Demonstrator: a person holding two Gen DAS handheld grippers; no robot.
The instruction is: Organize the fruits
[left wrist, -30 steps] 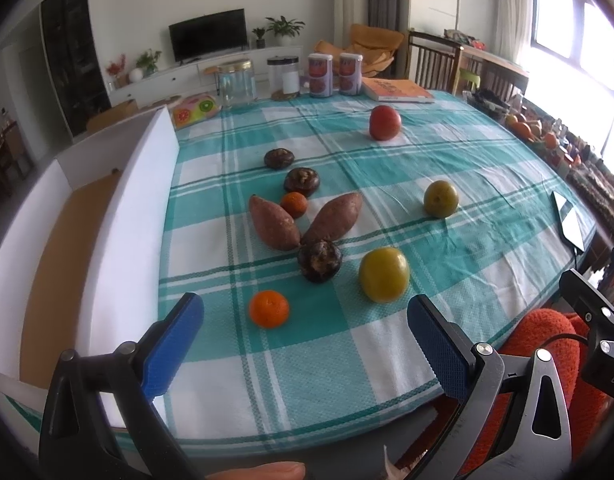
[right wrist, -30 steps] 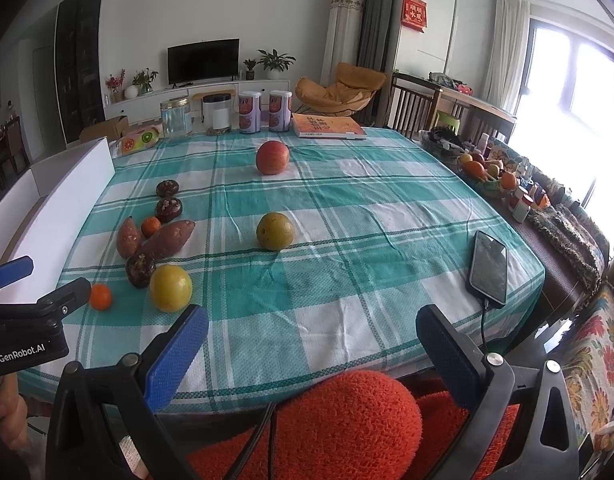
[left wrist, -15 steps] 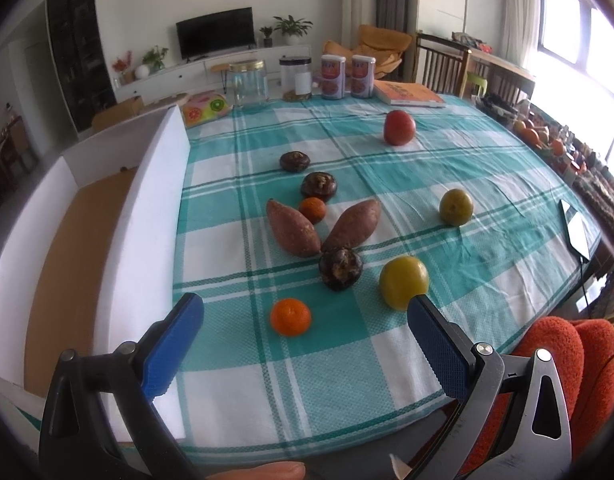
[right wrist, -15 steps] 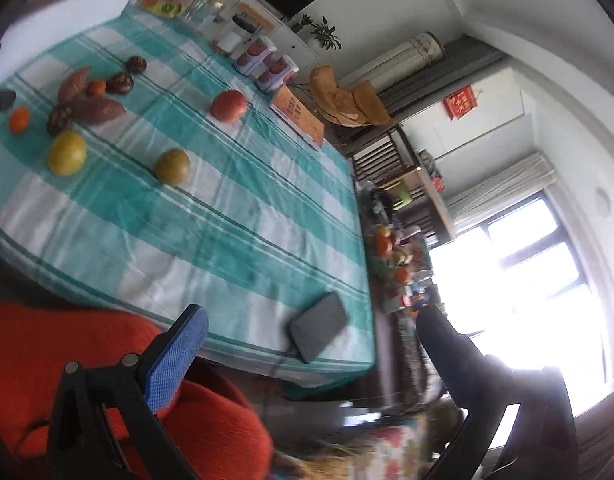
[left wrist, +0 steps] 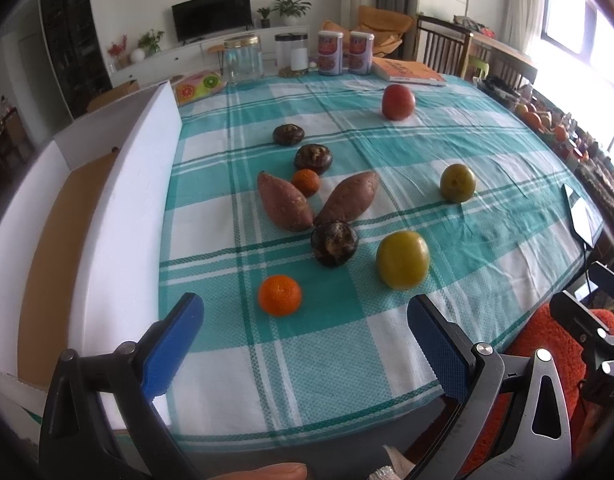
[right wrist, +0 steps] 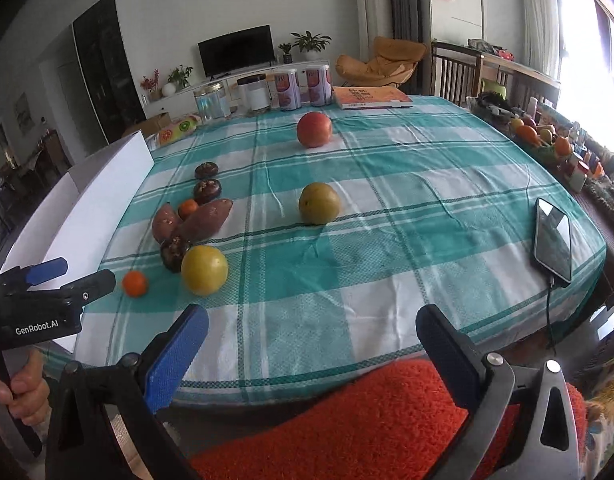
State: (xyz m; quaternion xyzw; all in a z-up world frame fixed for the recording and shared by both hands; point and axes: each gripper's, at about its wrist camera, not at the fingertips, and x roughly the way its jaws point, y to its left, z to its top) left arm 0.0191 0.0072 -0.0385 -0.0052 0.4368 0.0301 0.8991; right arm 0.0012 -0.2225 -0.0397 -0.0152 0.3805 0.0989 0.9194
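The white box [left wrist: 119, 208] at the left edge of the table is cut off by the frame; only its brown cardboard floor and white walls show, and nothing can be seen inside the visible part. Each gripper's own body hides the near table edge. The left gripper [left wrist: 305, 334] hangs over the near left of the checked tablecloth [left wrist: 387, 148], blue-padded fingers spread wide and gripping nothing. The right gripper [right wrist: 311, 346] sits off the near edge above an orange cushion [right wrist: 371, 420], fingers also wide and empty.

The fruit lies loose on the cloth, all outside the box. Nearest is a small mandarin [left wrist: 280, 295], with a yellow-green fruit [left wrist: 403, 259] to its right and a dark round fruit [left wrist: 334, 243] between them, slightly farther. Beyond lie two sweet potatoes [left wrist: 284, 201] in a V, a second mandarin [left wrist: 306, 182] between their far ends. Two more dark fruits [left wrist: 313, 158] sit farther back, a green fruit [left wrist: 457, 182] well to the right, and a red apple [left wrist: 397, 101] far off. A phone [right wrist: 553, 240] rests at the right edge, its cable hanging over; jars and tins [right wrist: 285, 90] line the far side
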